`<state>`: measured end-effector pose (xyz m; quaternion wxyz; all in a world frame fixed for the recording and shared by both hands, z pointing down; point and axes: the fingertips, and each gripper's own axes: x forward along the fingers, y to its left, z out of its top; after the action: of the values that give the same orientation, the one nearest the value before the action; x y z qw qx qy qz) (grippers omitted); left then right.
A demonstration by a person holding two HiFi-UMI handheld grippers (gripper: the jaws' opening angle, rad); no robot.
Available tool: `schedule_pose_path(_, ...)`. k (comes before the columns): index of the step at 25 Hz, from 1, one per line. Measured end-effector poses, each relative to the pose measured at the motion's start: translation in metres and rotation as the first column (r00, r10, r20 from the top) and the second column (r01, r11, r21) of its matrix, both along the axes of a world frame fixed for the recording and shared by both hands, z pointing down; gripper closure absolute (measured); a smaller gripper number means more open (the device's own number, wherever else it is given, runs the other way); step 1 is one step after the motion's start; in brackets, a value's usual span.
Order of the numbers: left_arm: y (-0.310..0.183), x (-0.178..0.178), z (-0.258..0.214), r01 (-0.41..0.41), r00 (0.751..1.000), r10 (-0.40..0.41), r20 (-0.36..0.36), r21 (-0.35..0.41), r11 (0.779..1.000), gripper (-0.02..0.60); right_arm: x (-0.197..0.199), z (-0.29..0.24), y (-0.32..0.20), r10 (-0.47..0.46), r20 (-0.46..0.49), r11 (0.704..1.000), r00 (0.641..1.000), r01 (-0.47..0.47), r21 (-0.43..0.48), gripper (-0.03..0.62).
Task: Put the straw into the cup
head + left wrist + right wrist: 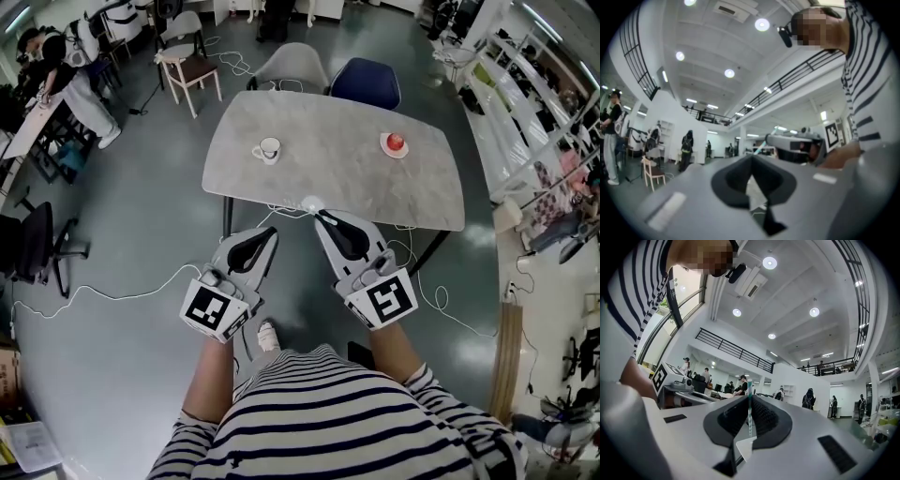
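Note:
A white cup (269, 149) with a handle stands on the left part of the grey table (337, 183). Both grippers are held side by side in the air short of the table's near edge, pointing toward it. My right gripper (750, 398) is shut on a thin green-and-white striped straw (749, 416), which stands upright between its pads. In the head view the right gripper (319, 217) sits just below the table edge. My left gripper (272, 232) is shut with nothing between its jaws. From the left gripper view the straw (759, 149) pokes out of the right gripper (771, 140).
A red thing on a small saucer (396, 144) sits on the table's right part. Behind the table are a grey chair (293, 67) and a blue chair (366, 82), with a wooden chair (190, 67) further left. White cables (112, 295) trail over the floor. People stand in the distance.

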<state>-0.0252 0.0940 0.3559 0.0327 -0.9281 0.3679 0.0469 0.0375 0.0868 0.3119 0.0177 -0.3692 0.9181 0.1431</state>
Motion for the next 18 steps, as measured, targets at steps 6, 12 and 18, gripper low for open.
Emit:
schedule_pose_path(6, -0.041, -0.022, -0.001, -0.025, 1.000, 0.025, 0.004, 0.019, 1.000, 0.574, -0.021, 0.002, -0.045, 0.024, -0.008, 1.000, 1.000, -0.024, 0.010, 0.571)
schedule_pose_path(12, -0.062, -0.050, -0.005, -0.035, 0.999, 0.035, -0.008, 0.025, 0.999, 0.574, -0.049, -0.002, -0.067, 0.041, -0.031, 0.999, 0.999, -0.040, 0.030, 0.571)
schedule_pose_path(18, -0.085, -0.050, 0.007, -0.052, 0.999, 0.052, -0.009, 0.007, 0.999, 0.574, -0.054, 0.003, -0.096, 0.047, -0.028, 0.999, 0.999, -0.046, 0.026, 0.571)
